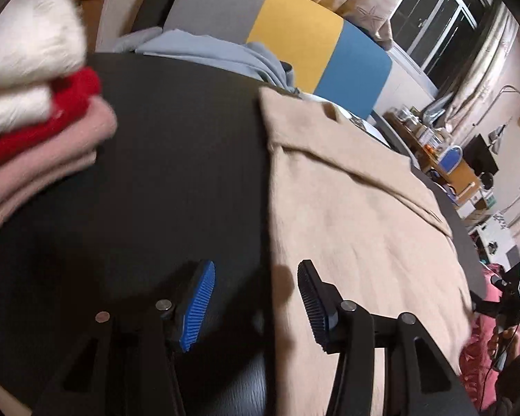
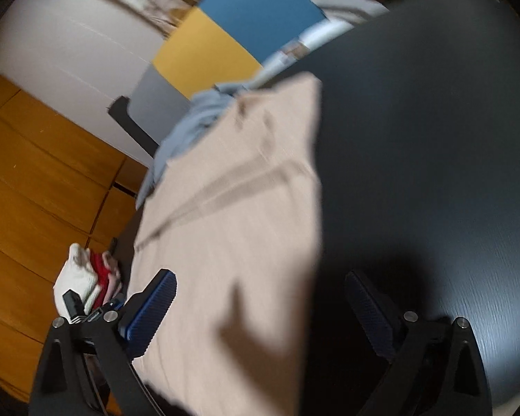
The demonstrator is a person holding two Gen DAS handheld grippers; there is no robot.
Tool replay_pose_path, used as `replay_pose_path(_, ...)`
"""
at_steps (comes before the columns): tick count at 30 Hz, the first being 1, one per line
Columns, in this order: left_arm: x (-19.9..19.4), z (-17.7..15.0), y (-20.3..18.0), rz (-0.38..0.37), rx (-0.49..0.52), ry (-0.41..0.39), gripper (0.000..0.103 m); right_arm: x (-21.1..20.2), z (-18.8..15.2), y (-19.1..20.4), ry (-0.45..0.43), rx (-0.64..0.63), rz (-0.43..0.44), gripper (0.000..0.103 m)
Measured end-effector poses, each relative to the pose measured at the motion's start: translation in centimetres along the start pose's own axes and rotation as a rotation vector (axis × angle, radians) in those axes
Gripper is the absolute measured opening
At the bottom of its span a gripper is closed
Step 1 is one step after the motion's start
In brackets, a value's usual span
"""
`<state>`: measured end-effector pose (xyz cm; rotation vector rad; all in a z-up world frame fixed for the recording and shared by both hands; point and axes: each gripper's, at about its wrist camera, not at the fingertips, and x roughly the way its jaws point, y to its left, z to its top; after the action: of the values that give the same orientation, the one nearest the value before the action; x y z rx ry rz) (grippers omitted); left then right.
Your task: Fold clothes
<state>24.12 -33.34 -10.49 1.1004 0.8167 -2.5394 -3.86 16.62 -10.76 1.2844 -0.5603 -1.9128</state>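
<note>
A beige garment [image 1: 357, 215] lies flat on the black table [image 1: 176, 159], with a folded flap along its far side. My left gripper [image 1: 256, 298] is open and empty above the garment's left edge, one finger over the table, one over the cloth. In the right wrist view the same beige garment [image 2: 239, 215] fills the middle. My right gripper [image 2: 260, 312] is open and empty above its right edge, left finger over the cloth, right finger over the bare table [image 2: 433, 159].
A stack of folded clothes, white, red and pink [image 1: 34, 104], sits on the table's left side; it shows small in the right wrist view [image 2: 90, 277]. A light blue garment [image 1: 225, 55] lies at the far edge. A grey, yellow and blue panel [image 1: 294, 34] stands behind.
</note>
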Motion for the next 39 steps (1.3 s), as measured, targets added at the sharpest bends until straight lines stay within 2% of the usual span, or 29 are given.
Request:
replay_pose_path(2,-0.4,-0.8,-0.4,-0.037,0.002,0.022,0.053,-1.1,-1.8,-0.3,0.013,0.025,0.076,0.1)
replay_pose_path(6,-0.9,-2.3,-1.7,-0.114,0.038,0.082,0.053,0.0,-4.7,0.3,0.123,0.064,0.248,0.1)
replay_pose_path(10,-2.0,-4.6,-2.5,-0.173,0.033,0.134,0.053,1.7,-6.2,1.4,0.171,0.059,0.336,0.1)
replay_pose_path(13,-2.4,-6.0,-2.5,-0.226,0.002,0.166,0.053,2.3,-6.9,1.7,0.175,0.052,0.359,0.1)
replay_pose_path(16,-2.4,-6.1,-2.7,-0.252,-0.035,0.189,0.052,2.9,-6.9,2.3,0.155,0.001,0.346,0.099)
replay_pose_path(19,-1.7,-6.1,-3.3,-0.309,-0.053,0.217,0.052,3.1,-7.5,3.4,0.15,-0.098,0.311,0.1)
replay_pose_path(23,-1.6,-6.4,-3.6,-0.302,-0.054,0.191,0.053,3.4,-7.9,3.9,0.147,-0.159,0.314,0.103)
replay_pose_path(25,-1.5,-6.6,-3.5,-0.314,-0.091,0.185,0.053,3.7,-7.5,3.5,0.175,-0.109,0.331,0.103)
replay_pose_path(27,-1.3,-6.6,-3.0,-0.332,-0.135,0.183,0.053,3.1,-7.3,2.9,0.19,-0.073,0.294,0.089)
replay_pose_path(28,-1.2,-6.5,-3.0,-0.331,-0.136,0.186,0.053,3.0,-7.4,2.8,0.201,-0.082,0.263,0.062)
replay_pose_path(29,-1.1,-6.4,-3.1,-0.328,-0.133,0.19,0.052,3.3,-7.6,2.7,0.232,-0.089,0.225,0.03)
replay_pose_path(31,-0.9,-6.3,-3.5,-0.307,-0.105,0.203,0.05,3.7,-8.0,2.4,0.27,-0.096,0.181,0.013)
replay_pose_path(33,-0.6,-6.1,-3.7,-0.295,-0.108,0.22,0.05,3.8,-8.1,2.3,0.271,-0.095,0.182,0.009)
replay_pose_path(36,-0.2,-5.7,-4.2,-0.264,-0.092,0.242,0.048,3.8,-8.2,2.2,0.272,-0.094,0.182,0.009)
replay_pose_path(38,-0.2,-5.6,-5.2,-0.23,-0.021,0.244,0.011,3.8,-8.3,2.1,0.273,-0.093,0.182,0.009)
replay_pose_path(39,-0.2,-5.6,-5.7,-0.221,0.021,0.244,0.008,3.8,-8.3,2.0,0.273,-0.092,0.182,0.009)
